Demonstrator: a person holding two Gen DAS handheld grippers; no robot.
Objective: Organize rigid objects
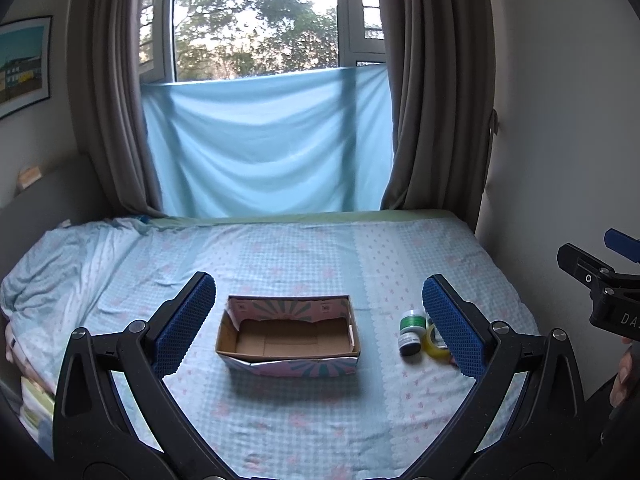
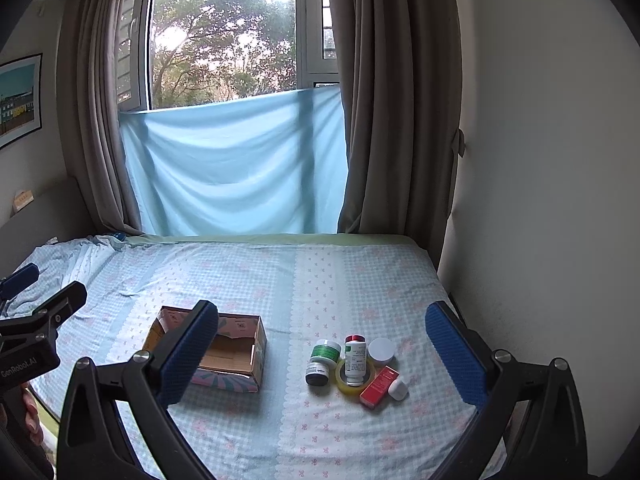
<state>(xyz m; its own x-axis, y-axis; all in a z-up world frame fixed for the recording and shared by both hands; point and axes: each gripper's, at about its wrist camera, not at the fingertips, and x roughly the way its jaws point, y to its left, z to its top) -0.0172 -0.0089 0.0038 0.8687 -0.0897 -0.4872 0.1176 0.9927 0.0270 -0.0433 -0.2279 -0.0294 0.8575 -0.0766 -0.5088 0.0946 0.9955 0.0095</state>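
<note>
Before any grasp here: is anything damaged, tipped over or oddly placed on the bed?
Two small things. The cardboard box has a ragged, torn top edge along its far wall. The red-capped bottle stands upright inside the ring of the tape roll rather than beside it. Nothing looks spilled, and both grippers are open and empty.

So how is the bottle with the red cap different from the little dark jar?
The red-capped bottle is taller and white; the dark jar is short and dark with a white label. The bottle stands inside the yellow tape roll; the jar sits beside the roll. Both stand upright on the bed.
</note>
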